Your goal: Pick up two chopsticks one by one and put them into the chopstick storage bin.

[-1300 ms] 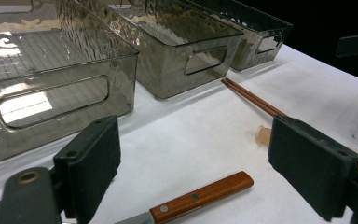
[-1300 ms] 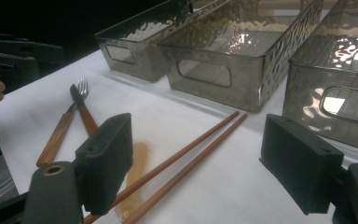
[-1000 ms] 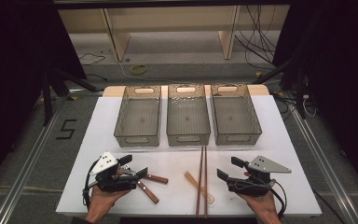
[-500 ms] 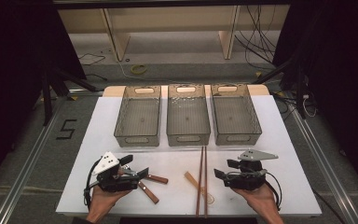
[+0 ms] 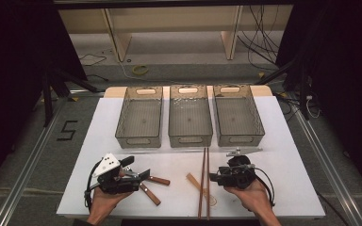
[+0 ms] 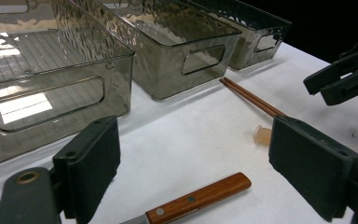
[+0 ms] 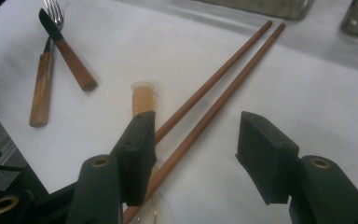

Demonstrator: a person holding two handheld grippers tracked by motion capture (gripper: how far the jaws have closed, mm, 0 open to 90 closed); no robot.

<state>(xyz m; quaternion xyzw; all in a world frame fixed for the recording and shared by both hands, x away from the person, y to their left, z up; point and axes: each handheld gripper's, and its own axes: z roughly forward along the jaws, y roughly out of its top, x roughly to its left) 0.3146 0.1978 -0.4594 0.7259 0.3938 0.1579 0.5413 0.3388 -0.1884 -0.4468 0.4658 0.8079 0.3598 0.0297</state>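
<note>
Two brown chopsticks (image 5: 203, 181) lie side by side on the white table (image 5: 273, 141), with a pale-handled spoon (image 5: 195, 182) beside them. My right gripper (image 5: 214, 178) points left at them, low over the table. In the right gripper view the right gripper (image 7: 198, 123) is open and its jaws have just been closing; the chopsticks (image 7: 214, 93) run between them, untouched by the pads. My left gripper (image 5: 143, 175) rests open at the front left. Its jaws (image 6: 196, 140) frame a wooden-handled knife (image 6: 200, 198). A wooden-handled fork (image 7: 42, 88) lies crossed with the knife (image 7: 72, 60).
Three translucent grey bins (image 5: 140, 117) (image 5: 190, 115) (image 5: 238, 115) stand in a row at the back of the table, with nothing inside them. The table's front edge runs just below both hands. Cables and a shelf frame lie on the floor beyond.
My right gripper has moved left to the chopsticks and rolled over, and its jaws stand narrower. The left gripper has stayed put.
</note>
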